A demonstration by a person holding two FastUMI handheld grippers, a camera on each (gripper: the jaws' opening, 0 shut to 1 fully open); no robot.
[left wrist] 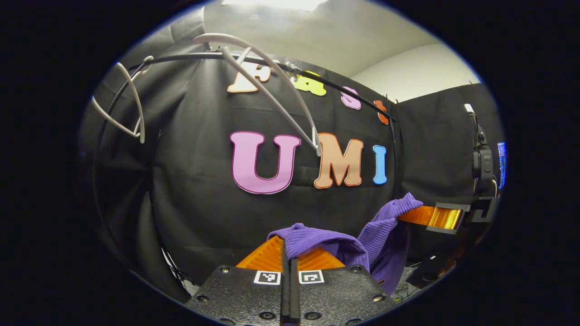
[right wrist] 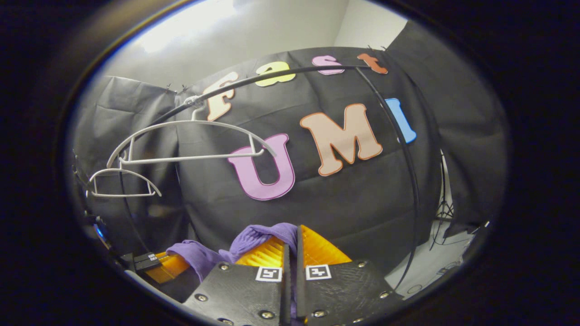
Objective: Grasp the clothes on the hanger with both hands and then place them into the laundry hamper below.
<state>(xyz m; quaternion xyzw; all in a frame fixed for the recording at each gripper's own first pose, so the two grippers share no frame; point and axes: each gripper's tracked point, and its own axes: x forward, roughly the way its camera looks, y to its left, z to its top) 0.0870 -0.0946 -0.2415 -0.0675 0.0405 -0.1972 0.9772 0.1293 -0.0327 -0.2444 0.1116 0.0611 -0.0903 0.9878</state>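
Observation:
A purple knit garment (left wrist: 385, 231) hangs off the hanger, stretched between both grippers. In the left gripper view my left gripper (left wrist: 288, 248) is shut, with a fold of the cloth pinched between its fingers and draped over the right one. Farther right, my right gripper (left wrist: 437, 217) clamps the garment's other end. In the right gripper view my right gripper (right wrist: 293, 236) is shut on the purple garment (right wrist: 253, 237), which runs down-left to the left gripper (right wrist: 158, 267). A bare white hanger (left wrist: 272, 90) hangs above on the black rail (left wrist: 344, 90).
A second bare white hanger (left wrist: 131, 104) hangs farther left on the rail. In the right gripper view both hangers (right wrist: 190, 140) (right wrist: 122, 183) sit up-left on the curved rail (right wrist: 281, 74), whose post drops at the right. A stand with a camera (left wrist: 482, 163) rises at the far right.

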